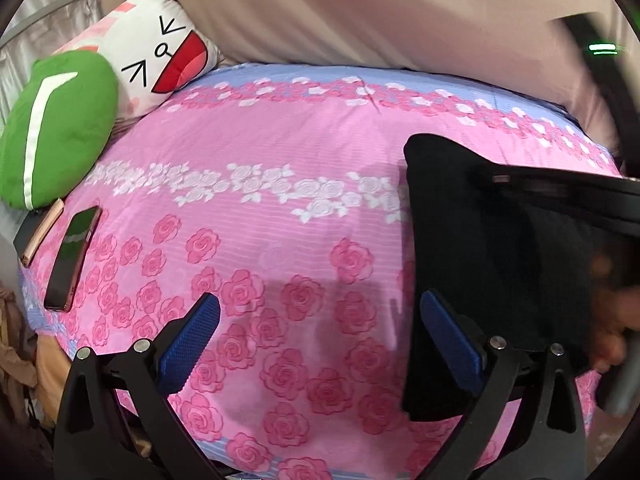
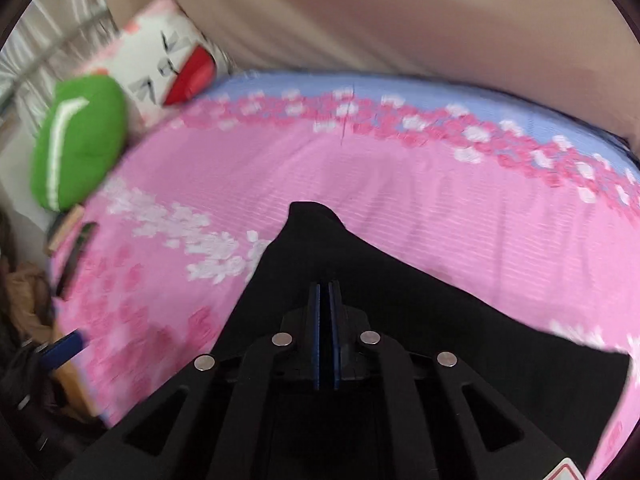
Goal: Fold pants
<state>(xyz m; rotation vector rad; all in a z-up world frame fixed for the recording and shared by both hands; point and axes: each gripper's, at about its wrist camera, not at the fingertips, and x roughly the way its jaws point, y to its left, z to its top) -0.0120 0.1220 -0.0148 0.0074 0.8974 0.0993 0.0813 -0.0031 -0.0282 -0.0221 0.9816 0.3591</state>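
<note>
Work surface: a bed with a pink rose-print sheet. The right gripper is clamped on the black pants, which drape beneath it. The left gripper stands wide and empty, with the pants beside its right finger. Judged step: carrying a fold across. Next: lay the fabric flat, then release.

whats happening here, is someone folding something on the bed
A person with a two-finger gripper in each hand is folding black pants on a bed with a pink rose-print sheet. The right gripper is shut, with the dark fabric bunched around its closed pads, so it seems to be gripping the pants. The left gripper is open over bare sheet just beside the pants, holding nothing. A green cushion, a cartoon-face pillow and a phone lie off to the side.
</note>
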